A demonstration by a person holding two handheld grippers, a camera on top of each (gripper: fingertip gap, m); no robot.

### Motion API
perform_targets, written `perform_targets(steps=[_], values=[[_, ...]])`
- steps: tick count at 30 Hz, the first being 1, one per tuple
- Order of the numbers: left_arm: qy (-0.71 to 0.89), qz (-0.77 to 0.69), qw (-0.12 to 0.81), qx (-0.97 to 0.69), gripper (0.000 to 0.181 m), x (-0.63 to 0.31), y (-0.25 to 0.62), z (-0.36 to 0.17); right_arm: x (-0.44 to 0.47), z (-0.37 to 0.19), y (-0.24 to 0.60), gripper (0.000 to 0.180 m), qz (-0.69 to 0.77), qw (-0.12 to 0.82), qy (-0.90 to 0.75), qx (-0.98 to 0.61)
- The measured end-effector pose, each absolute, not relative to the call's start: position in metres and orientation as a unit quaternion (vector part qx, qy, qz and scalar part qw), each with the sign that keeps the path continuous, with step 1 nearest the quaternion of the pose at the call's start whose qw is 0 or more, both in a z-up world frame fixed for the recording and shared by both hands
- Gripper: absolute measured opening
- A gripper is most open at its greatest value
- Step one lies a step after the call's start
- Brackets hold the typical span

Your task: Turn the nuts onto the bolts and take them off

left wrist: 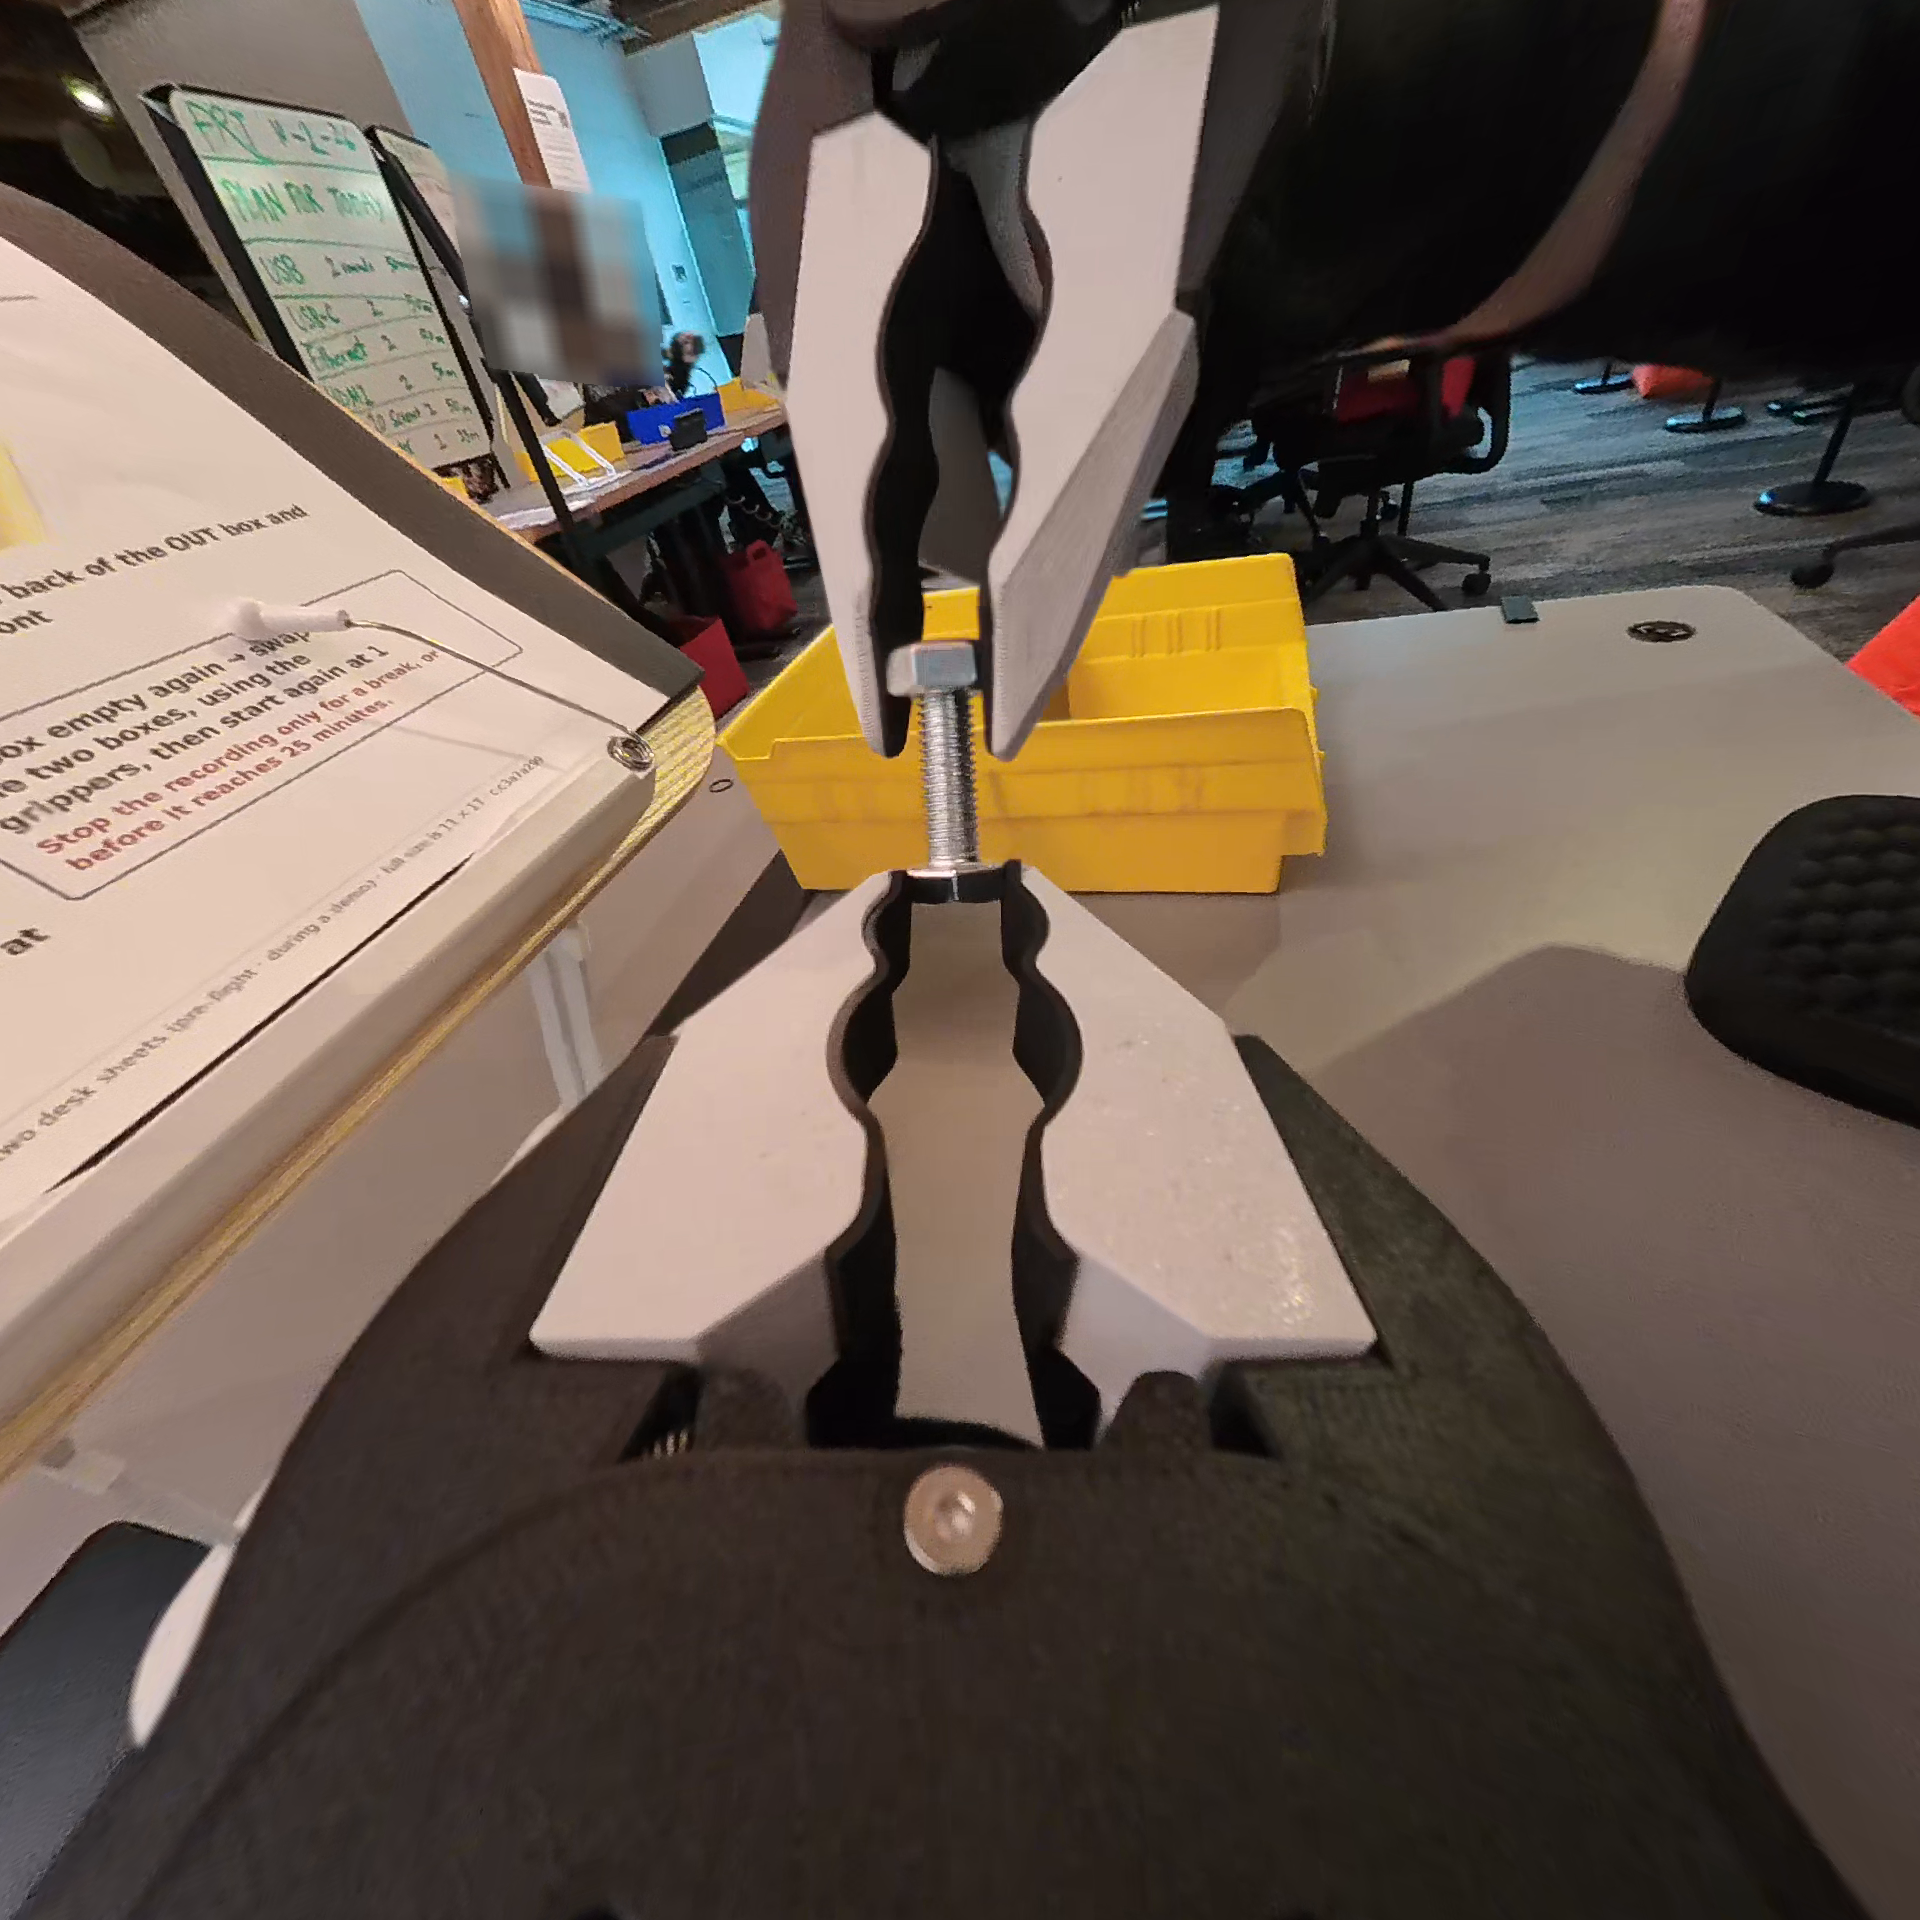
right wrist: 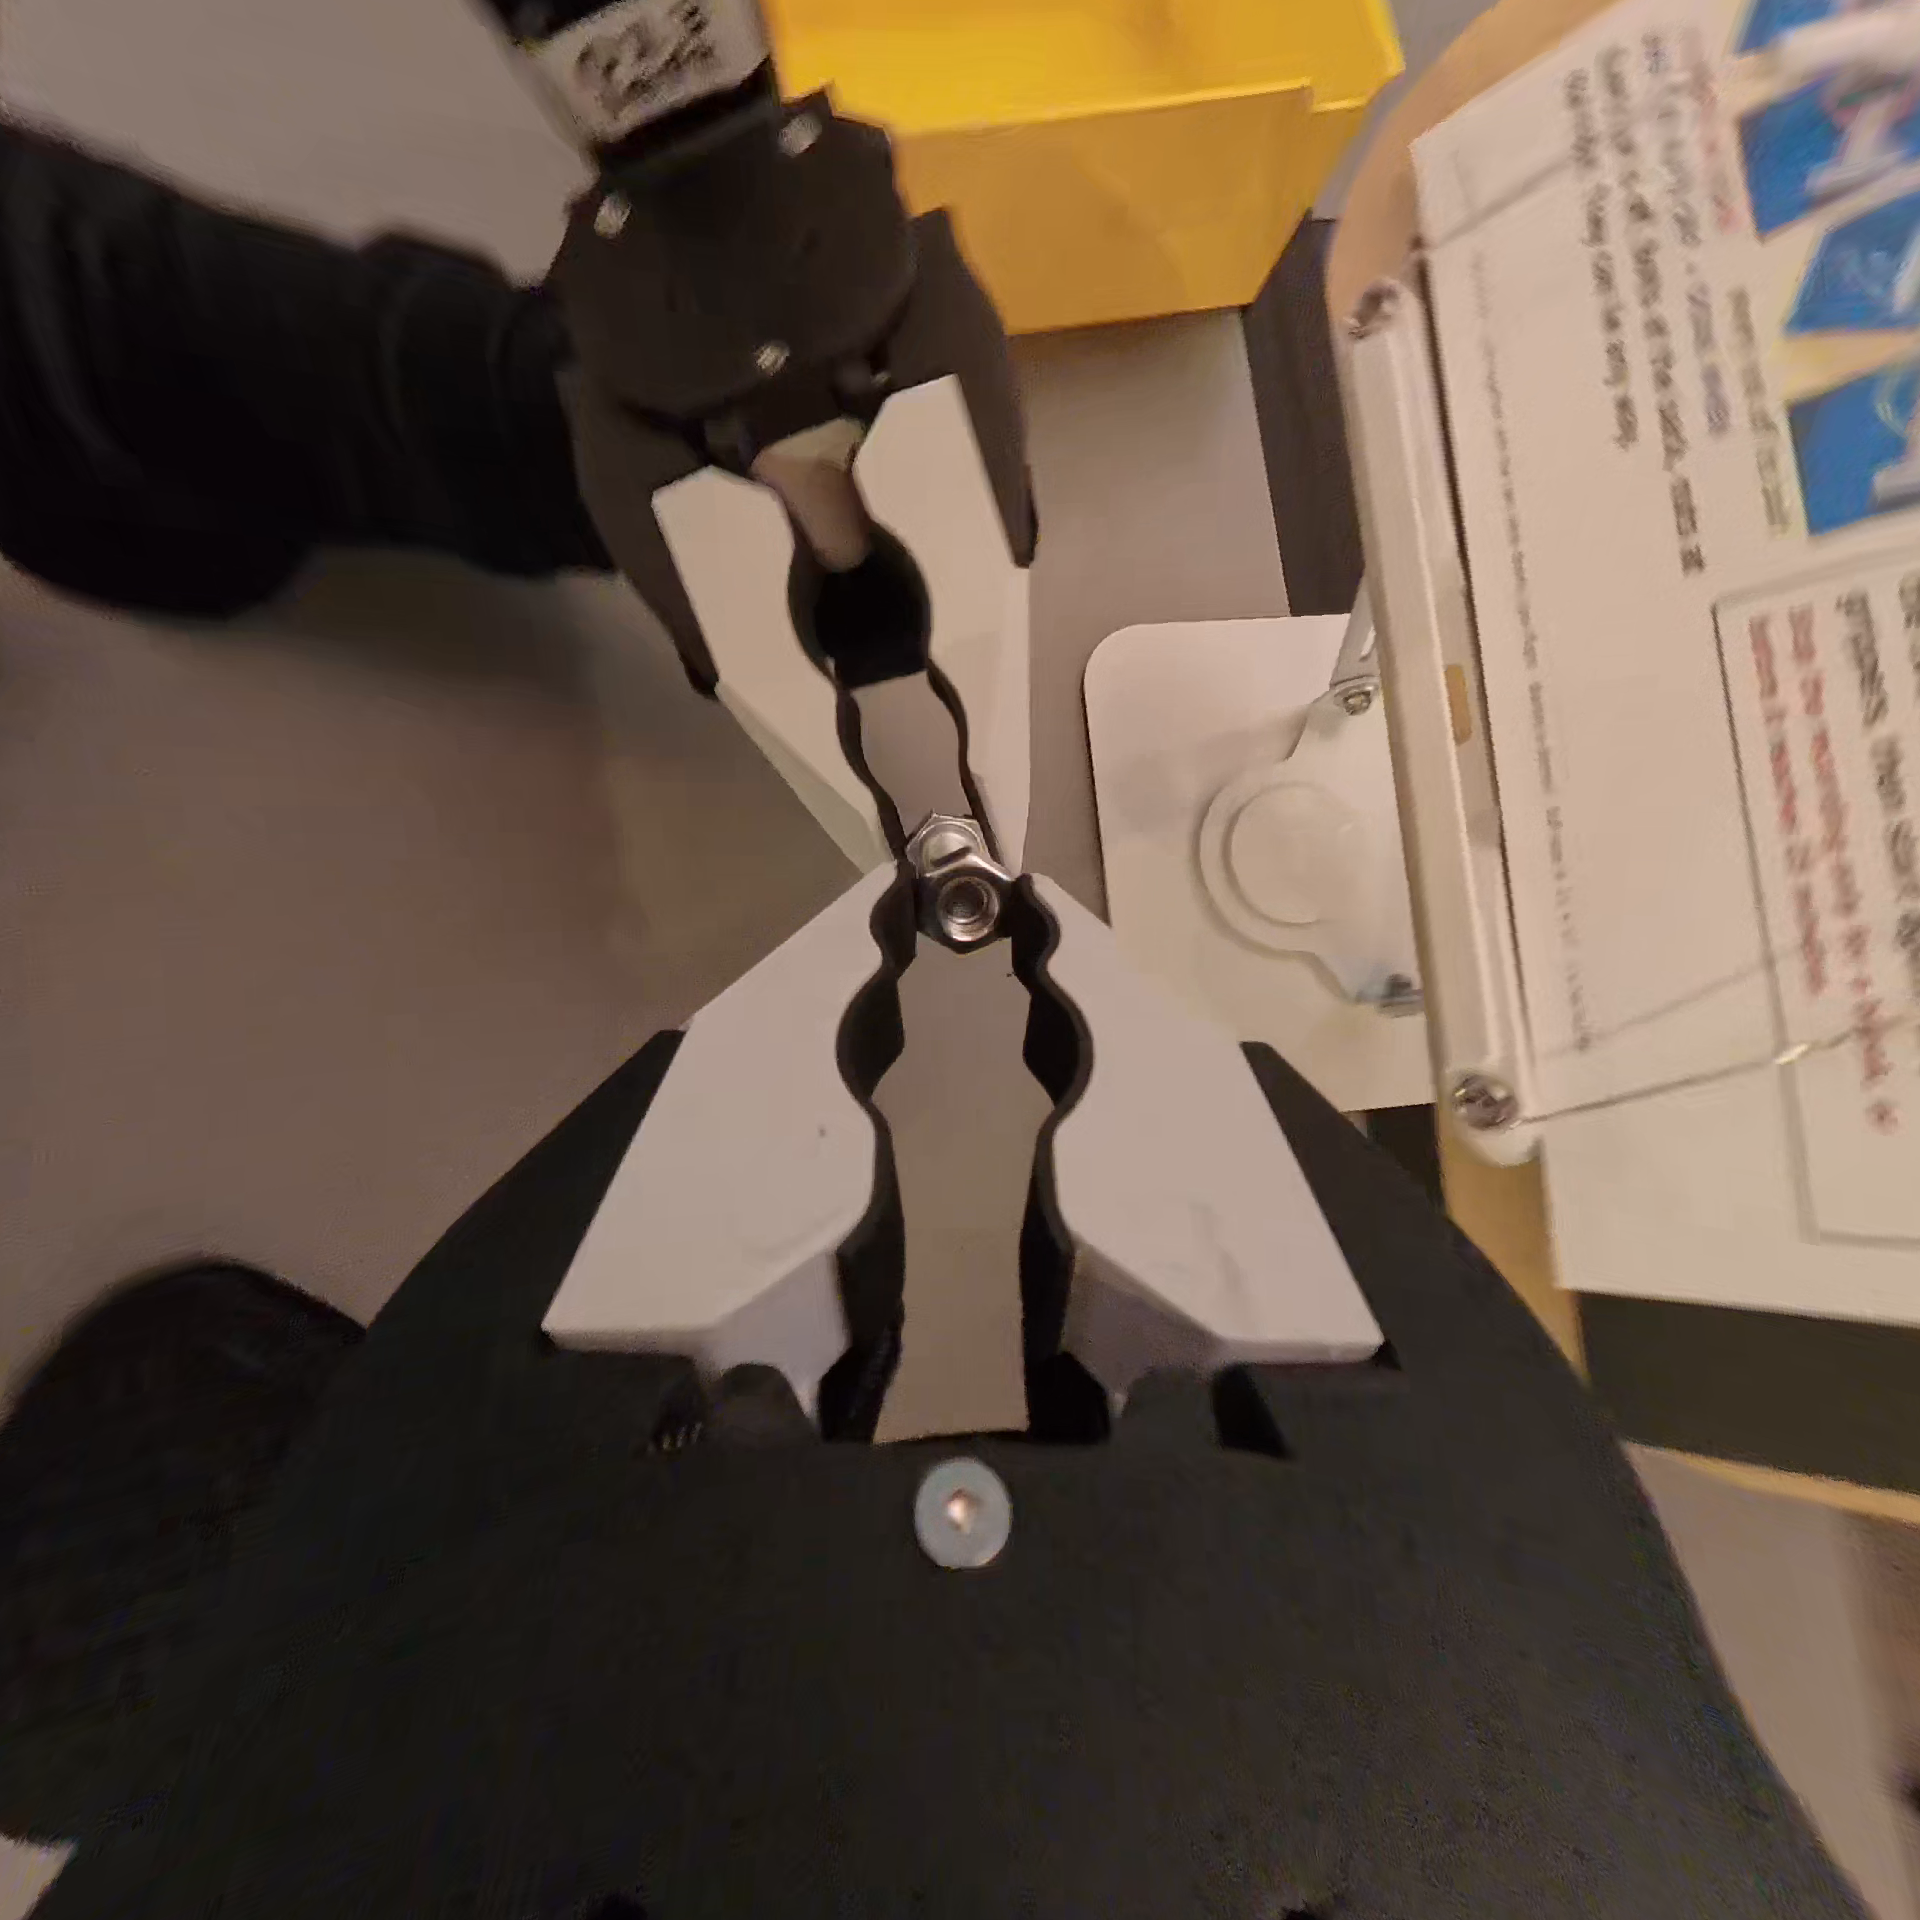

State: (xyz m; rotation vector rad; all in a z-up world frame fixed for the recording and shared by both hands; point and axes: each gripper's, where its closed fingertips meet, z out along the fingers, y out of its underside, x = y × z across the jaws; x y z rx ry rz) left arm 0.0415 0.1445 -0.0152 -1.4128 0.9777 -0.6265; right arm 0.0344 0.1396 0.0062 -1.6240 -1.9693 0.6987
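Now the left claw [left wrist: 953, 883] is closed narrow on the nut [left wrist: 953, 885], which sits at the lower end of the bolt [left wrist: 948, 774]. The bolt stands nearly upright above the desk [left wrist: 1558, 831], not touching it. From above, the right claw [left wrist: 940, 727] pinches the bolt just under its hexagonal head, with its fingers [left wrist: 1081, 582] pointing down. In the right wrist view the right claw [right wrist: 961, 914] looks down along the bolt [right wrist: 961, 902], and the nut [right wrist: 940, 840] shows just behind the head between the tips of the left claw [right wrist: 938, 836].

Behind the bolt a yellow bin [left wrist: 1174, 790] lies on the desk, near but apart from both claws. On the left a slanted board with a printed sheet [left wrist: 260, 727] comes close, and its lower edge passes just beside the left claw. To the right the desk surface is open up to a black textured pad [left wrist: 1829, 945] near the edge. A white stand base [right wrist: 1247, 790] sits beside the claws under the board.
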Motion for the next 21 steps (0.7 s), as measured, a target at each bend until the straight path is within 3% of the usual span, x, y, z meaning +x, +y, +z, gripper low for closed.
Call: perform_targets(steps=[1,5,8,21], values=[[0.425,-0.281,0.605,-0.612,0.016,0.043,0.143,-0.017,0.037,0.005,0.139,0.016,0.226,0.248,-0.754,-0.565],[0.422,-0.356,0.592,-0.587,0.016,0.046,0.130,-0.009,0.045,0.010,0.136,0.016,-0.030,0.308,-0.887,-0.344],[0.417,-0.411,0.585,-0.562,0.016,0.046,0.119,0.005,0.042,0.027,0.132,0.016,-0.275,0.332,-0.891,-0.141],[0.405,-0.446,0.575,-0.554,0.016,0.043,0.117,0.009,0.037,0.032,0.136,0.017,-0.331,0.365,-0.866,-0.085]])
